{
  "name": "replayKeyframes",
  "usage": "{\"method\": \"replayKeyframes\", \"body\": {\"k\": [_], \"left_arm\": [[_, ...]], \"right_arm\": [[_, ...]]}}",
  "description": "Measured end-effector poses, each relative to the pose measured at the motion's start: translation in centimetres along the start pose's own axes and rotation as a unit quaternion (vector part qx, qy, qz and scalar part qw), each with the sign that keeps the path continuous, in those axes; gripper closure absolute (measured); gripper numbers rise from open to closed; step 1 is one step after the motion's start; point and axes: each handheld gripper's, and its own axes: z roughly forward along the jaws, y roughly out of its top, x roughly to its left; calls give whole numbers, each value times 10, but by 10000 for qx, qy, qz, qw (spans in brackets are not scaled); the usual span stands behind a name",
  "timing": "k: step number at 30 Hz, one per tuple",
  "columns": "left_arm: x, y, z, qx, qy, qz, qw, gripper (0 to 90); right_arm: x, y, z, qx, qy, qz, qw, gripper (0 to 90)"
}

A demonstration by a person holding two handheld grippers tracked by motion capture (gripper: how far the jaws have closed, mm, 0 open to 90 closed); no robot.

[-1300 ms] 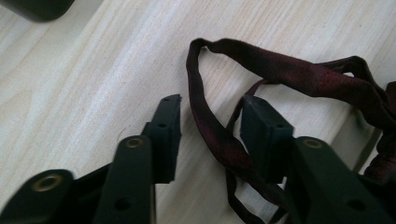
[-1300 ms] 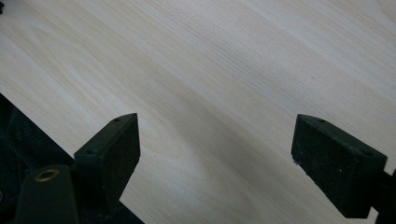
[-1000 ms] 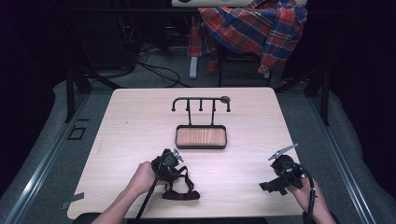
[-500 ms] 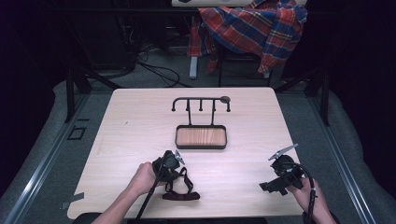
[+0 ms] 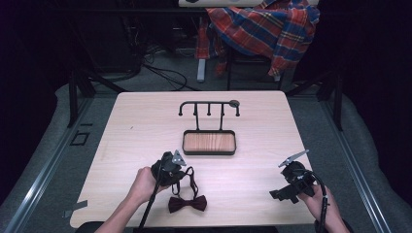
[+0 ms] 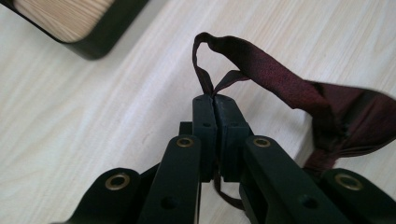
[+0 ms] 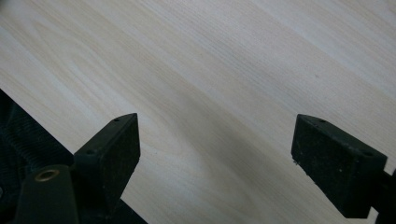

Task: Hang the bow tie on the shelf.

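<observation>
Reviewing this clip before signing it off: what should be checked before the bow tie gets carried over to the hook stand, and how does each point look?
1. Left gripper shut on the bow tie's strap: ok, jaws pinch the band.
2. Bow tie lifted off the table: not ok, the bow lies on it.
3. Strap free of tangles: cannot tell.
4. Hook stand upright, hooks free: ok.
5. Right gripper open and apart from the tie: ok.
6. Tray under the stand free of things: ok.
</observation>
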Motion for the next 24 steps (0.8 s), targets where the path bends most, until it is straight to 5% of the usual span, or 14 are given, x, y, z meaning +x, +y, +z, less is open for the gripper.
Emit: {"method": "replayKeyframes", "body": {"k": [3, 9, 10, 16, 24], "left_arm": [[-1, 0, -4, -117, 54, 9, 9999, 882], [-6, 1, -16, -469, 247, 74, 9986, 883], [-7, 2, -21, -575, 318, 89, 9978, 882], [-6, 4, -34, -881, 490, 68, 9949, 883], [-1, 10, -41, -1075, 588, 73, 9924, 883]], "right_arm": [[1, -1, 1, -76, -32, 118, 9999, 154], [0, 1, 0, 64, -24, -11, 10000, 154], [3, 0, 2, -108, 23, 141, 9998, 154], [2, 1, 1, 17, -23, 75, 10000, 154], [1, 2, 3, 61, -1, 84, 9999, 154]]}}
